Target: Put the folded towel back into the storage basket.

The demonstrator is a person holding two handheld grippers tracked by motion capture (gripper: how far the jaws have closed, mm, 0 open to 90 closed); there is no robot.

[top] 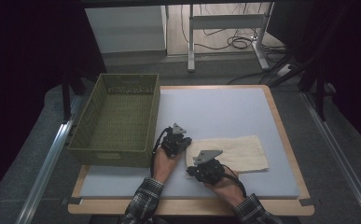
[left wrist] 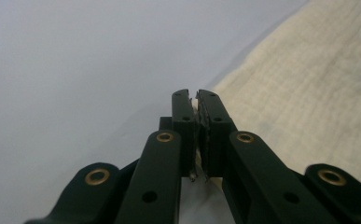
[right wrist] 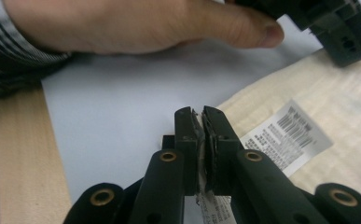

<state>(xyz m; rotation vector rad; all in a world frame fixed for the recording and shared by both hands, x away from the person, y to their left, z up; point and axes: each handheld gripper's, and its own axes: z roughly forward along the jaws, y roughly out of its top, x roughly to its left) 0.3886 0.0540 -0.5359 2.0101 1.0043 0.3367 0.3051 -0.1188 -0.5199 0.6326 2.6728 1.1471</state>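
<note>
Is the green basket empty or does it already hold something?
Empty. In the high view the green basket shows only its bare woven floor; the cream cloth lies on the table mat beside it.

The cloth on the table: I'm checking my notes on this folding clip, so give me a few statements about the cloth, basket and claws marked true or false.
1. The cloth lies flat on the table. True.
2. The cloth is inside the basket. False: it lies on the table, to the basket's right.
3. The left claw is shut on the cloth's edge. True.
4. The right claw is wide open above the cloth. False: its jaws are shut on the cloth's edge, beside a label.
5. The basket holds folded cloths. False: nothing shows in it.
</note>
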